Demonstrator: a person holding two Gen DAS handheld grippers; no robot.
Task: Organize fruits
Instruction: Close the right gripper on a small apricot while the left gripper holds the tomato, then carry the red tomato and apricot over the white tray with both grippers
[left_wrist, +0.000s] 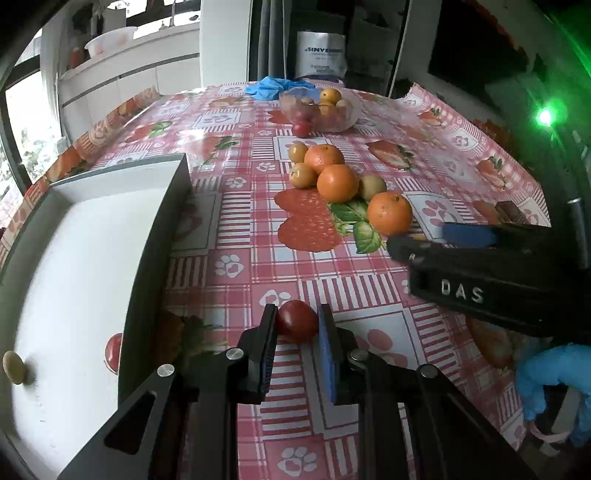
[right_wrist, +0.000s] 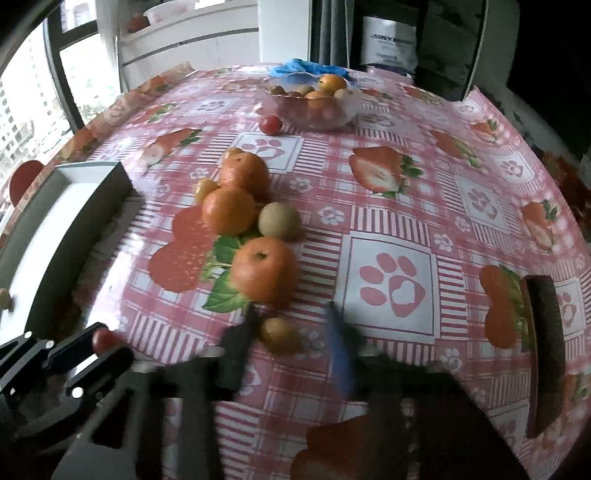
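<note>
Left jaws first: the left gripper (left_wrist: 297, 326) is clamped tight on a red cherry tomato (left_wrist: 295, 321), black finger on one side, blue pad on the other, low over the tablecloth (left_wrist: 236, 221) at the near edge. Just to its left sits the white tray (left_wrist: 159, 236) with dark walls, and one small tan fruit (left_wrist: 14, 367) lies at the tray's near-left corner.

Over to the right gripper (right_wrist: 291, 328): its jaws stand apart around a small brownish fruit (right_wrist: 280, 336) on the cloth. The fruit sits close to the black finger, with a gap to the blue pad (right_wrist: 340, 354); the picture is blurred there, so whether anything touches I cannot tell. A blue-gloved hand (left_wrist: 543, 384) holds that tool at the right.

Mid-table, just beyond the right gripper, the pile: three oranges (left_wrist: 338, 183), a greenish-brown round fruit (right_wrist: 279, 221) tucked against them, and small yellow-orange fruits (left_wrist: 297, 152) on the far-left side. Farther back stands a clear bowl (left_wrist: 347, 118) holding mixed fruit, with a loose cherry tomato (left_wrist: 301, 128) beside its near-left rim. Crumpled blue gloves (left_wrist: 269, 86) lie at the far edge.
</note>
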